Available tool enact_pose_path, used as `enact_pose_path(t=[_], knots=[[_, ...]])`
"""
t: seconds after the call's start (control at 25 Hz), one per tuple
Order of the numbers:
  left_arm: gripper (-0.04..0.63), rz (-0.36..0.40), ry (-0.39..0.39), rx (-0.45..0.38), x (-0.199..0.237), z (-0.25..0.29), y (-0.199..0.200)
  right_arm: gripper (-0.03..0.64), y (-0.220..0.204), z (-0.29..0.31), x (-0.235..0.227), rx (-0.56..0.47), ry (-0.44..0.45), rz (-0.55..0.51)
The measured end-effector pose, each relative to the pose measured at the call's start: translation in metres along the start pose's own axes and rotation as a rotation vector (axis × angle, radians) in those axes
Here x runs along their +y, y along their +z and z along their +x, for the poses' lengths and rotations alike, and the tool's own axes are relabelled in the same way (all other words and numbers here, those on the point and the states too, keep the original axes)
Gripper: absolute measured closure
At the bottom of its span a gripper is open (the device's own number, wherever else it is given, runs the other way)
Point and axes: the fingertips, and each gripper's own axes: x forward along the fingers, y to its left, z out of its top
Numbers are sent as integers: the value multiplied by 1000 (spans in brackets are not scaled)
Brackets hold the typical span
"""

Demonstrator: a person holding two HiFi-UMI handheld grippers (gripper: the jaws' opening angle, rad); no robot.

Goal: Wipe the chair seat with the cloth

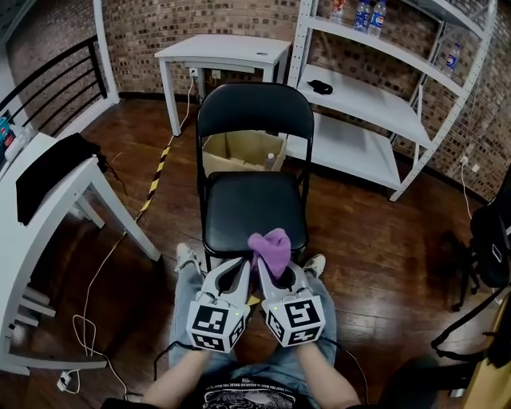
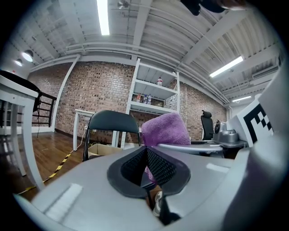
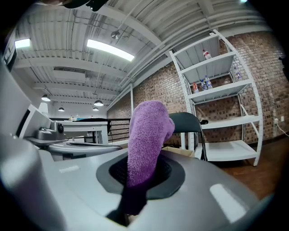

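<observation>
Brick wall (image 1: 160,24), cardboard box (image 1: 239,150) behind chair (image 1: 255,112)

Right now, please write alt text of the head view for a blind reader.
The right gripper holds a purple cloth at the front edge of a black chair seat; the left gripper is shut and empty beside it. A cardboard box and white shelves stand beyond the chair.

Brick walls (image 1: 160,24), dark wood floor (image 1: 383,240), white shelving (image 1: 359,100), white table (image 1: 223,49) — perhaps bottles (image 1: 369,14) on top.
</observation>
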Motion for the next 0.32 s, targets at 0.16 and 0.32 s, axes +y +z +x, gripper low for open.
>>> enact_pose_path(t=[0.16, 0.32], knots=[[591, 4, 0, -1, -3, -3, -1, 574, 0, -5, 1, -6, -1, -2], [591, 4, -3, -1, -9, -5, -3, 574, -1, -11, 2, -7, -3, -8]])
